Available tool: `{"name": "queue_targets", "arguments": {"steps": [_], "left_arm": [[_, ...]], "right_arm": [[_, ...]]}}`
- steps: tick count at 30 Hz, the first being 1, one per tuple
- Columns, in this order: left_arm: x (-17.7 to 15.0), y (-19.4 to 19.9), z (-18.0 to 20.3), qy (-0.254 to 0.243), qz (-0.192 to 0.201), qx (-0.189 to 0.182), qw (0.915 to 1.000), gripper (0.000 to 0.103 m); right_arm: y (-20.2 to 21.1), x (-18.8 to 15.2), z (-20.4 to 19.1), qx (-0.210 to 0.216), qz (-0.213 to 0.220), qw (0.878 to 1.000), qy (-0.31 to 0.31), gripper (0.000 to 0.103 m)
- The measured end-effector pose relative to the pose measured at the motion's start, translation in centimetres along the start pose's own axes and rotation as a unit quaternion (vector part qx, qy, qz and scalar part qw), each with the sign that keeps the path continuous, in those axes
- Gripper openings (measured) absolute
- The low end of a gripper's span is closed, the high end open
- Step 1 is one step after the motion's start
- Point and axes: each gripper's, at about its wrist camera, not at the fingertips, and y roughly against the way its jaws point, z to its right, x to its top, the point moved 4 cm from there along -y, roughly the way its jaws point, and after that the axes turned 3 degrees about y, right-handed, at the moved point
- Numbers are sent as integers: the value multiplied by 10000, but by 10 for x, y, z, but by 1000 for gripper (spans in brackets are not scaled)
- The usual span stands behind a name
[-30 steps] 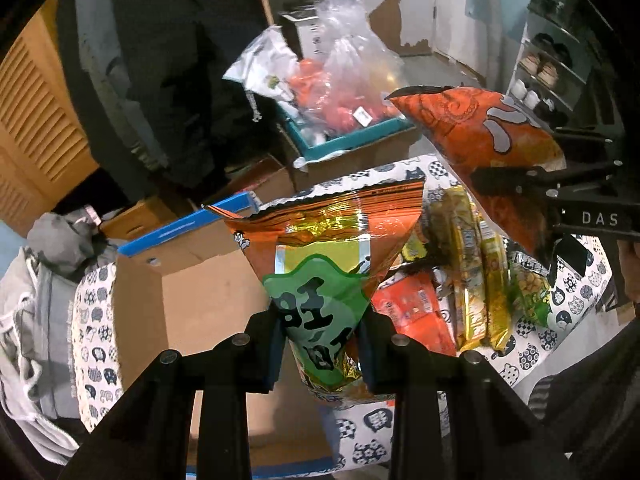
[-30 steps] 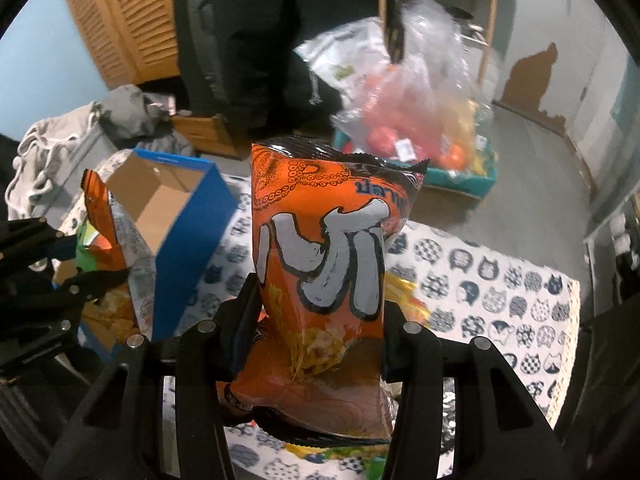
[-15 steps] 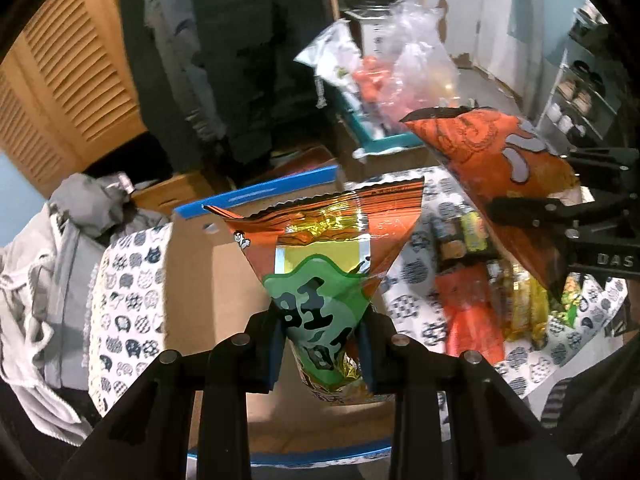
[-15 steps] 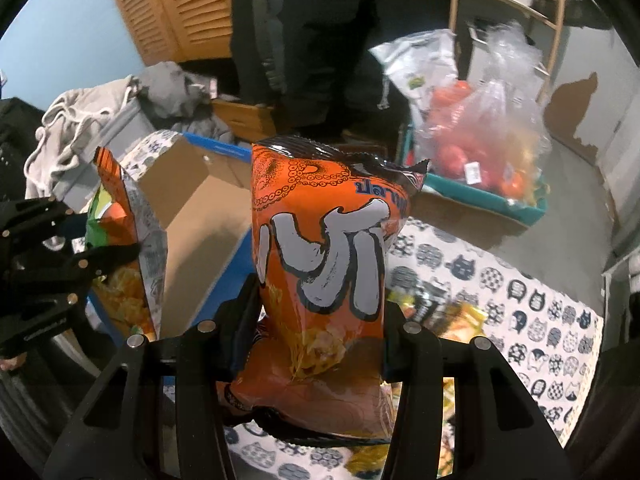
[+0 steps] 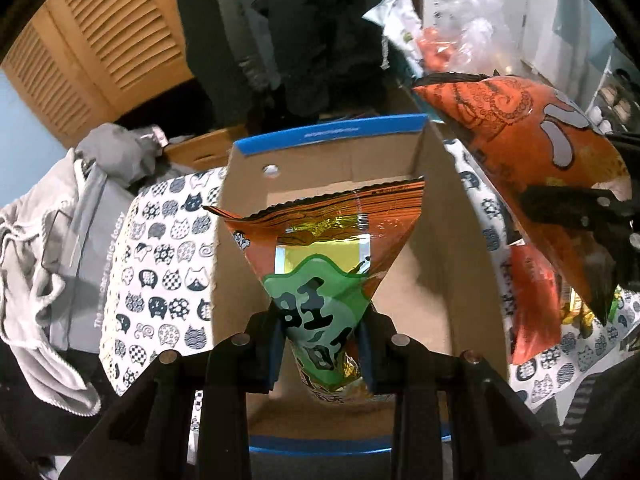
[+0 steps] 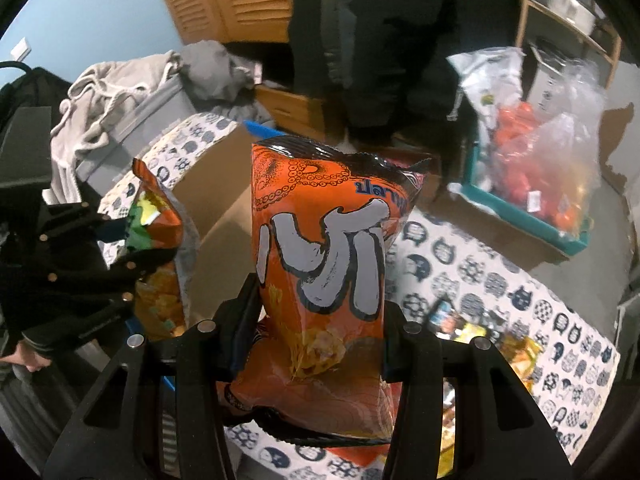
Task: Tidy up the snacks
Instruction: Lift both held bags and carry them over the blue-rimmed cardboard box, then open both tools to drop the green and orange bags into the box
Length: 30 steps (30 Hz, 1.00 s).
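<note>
Over the open cardboard box the left gripper pinches a green-and-orange snack bag by its lower end; just to its right the right gripper clamps an orange snack bag upright — more packets lie on the cat-print tablecloth beyond.

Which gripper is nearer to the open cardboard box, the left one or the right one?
Left. The left gripper holds its green snack bag above the cardboard box; the right gripper, with the orange snack bag, is beside the box.
</note>
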Motion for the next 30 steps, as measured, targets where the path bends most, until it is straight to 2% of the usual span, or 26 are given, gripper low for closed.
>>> {"name": "queue_targets", "arguments": {"steps": [7, 9, 11, 12, 15, 27, 29, 30], "left_arm": [[-5, -12, -16, 181, -252, 99, 9995, 34], [-6, -14, -20, 222, -322, 155, 9991, 46], [-6, -12, -23, 244, -289, 232, 9990, 64], [-6, -11, -24, 237, -260, 265, 9990, 66], [-6, -6, -26, 206, -197, 352, 9990, 68], [-1, 2, -23, 215, -112, 271, 9993, 68], [1, 3, -20, 197, -113, 269, 9994, 68], [1, 3, -20, 192, -116, 262, 9994, 68]], "right_arm": [[-20, 10, -20, 171, -135, 9997, 87, 47], [-26, 13, -24, 211, -178, 9996, 100, 47], [-31, 14, -27, 253, -224, 9994, 97, 47], [-33, 14, -28, 271, -238, 9993, 88, 47], [-41, 16, -30, 368, -304, 9989, 41, 47], [-57, 19, -30, 706, -391, 9967, -89, 51], [-53, 21, -27, 658, -318, 9973, -118, 53], [-51, 22, -26, 624, -287, 9975, -136, 58]]}}
